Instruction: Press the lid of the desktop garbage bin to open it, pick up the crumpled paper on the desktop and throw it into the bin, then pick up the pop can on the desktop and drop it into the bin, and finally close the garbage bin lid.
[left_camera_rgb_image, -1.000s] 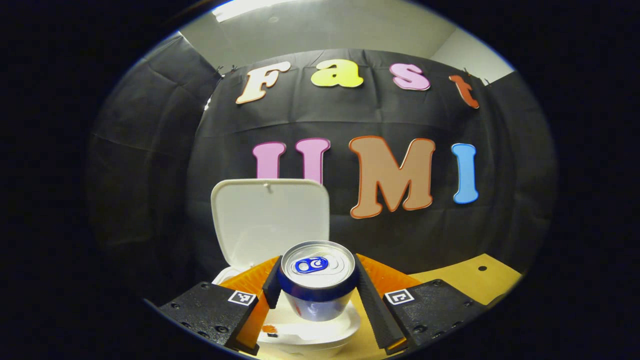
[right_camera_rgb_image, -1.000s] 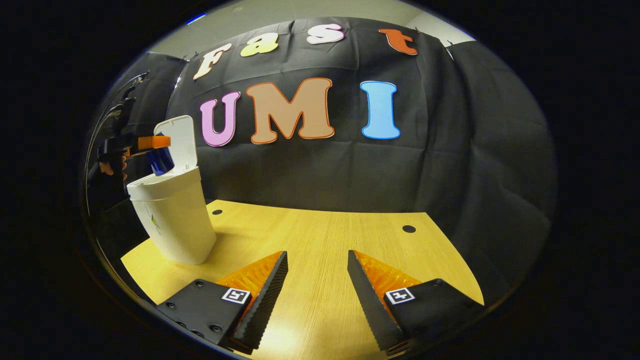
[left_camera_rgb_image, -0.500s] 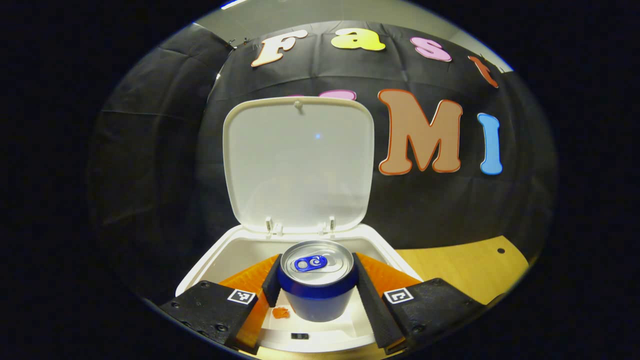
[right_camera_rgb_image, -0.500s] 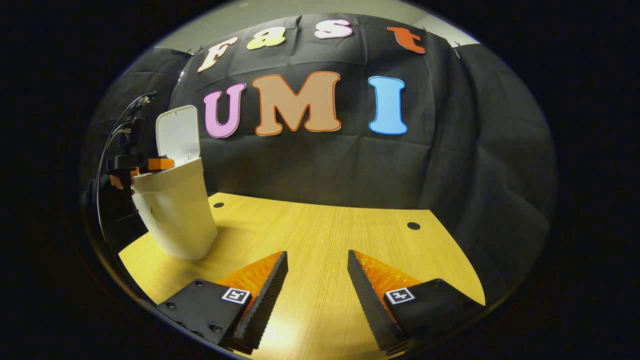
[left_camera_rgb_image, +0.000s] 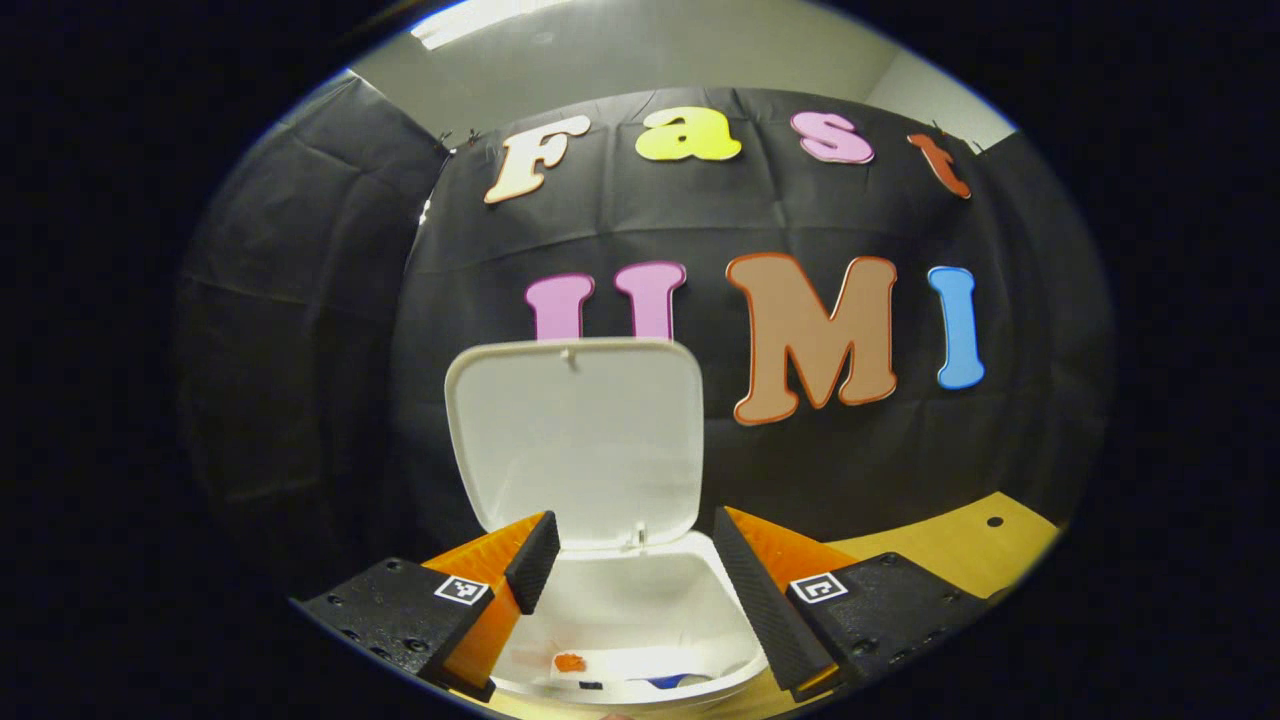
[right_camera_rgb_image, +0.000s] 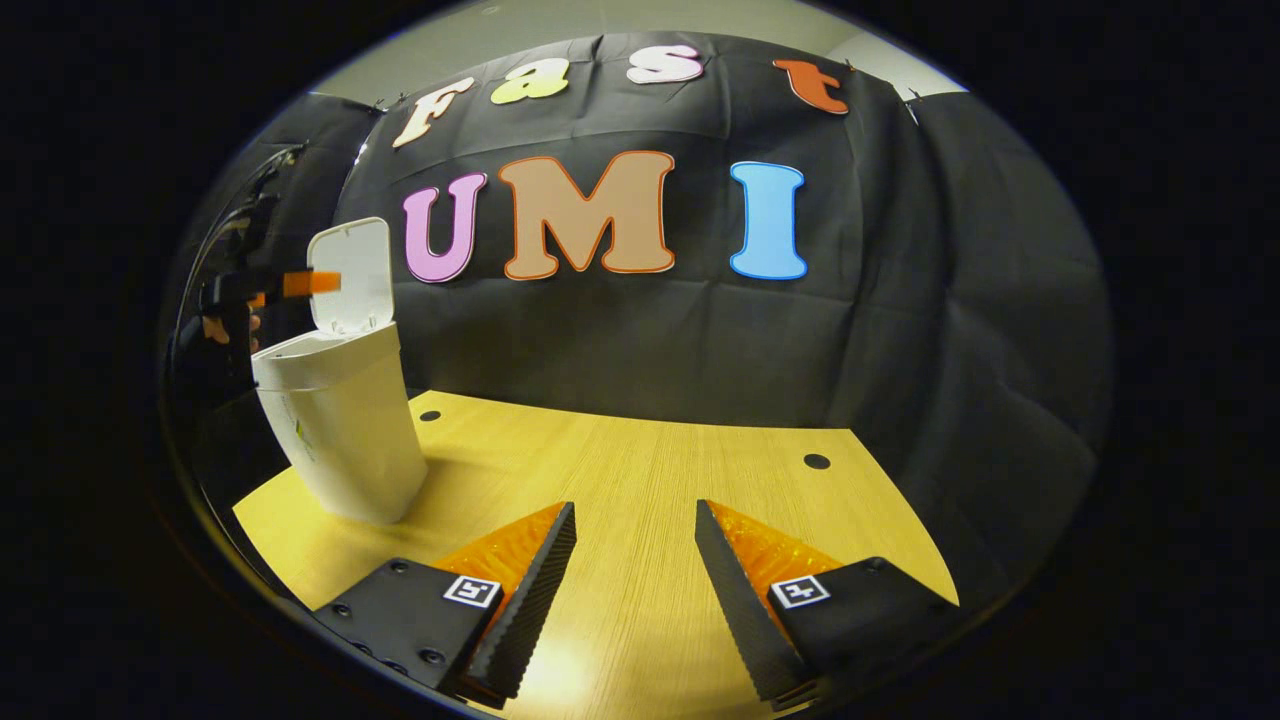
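- Left hand-held gripper (left_camera_rgb_image: 630, 545) hangs over the open garbage bin (left_camera_rgb_image: 640, 610), its jaws spread wide with nothing between them.
- Inside the bin, a sliver of the blue pop can (left_camera_rgb_image: 668, 681) shows at the bottom, beside a small orange scrap (left_camera_rgb_image: 570, 661).
- Behind the opening, the bin's lid (left_camera_rgb_image: 575, 435) stands upright.
- Right hand-held gripper (right_camera_rgb_image: 632, 560) hovers over the bare wooden counter (right_camera_rgb_image: 640, 470), jaws apart and holding nothing, well apart from the bin at the counter's left end.
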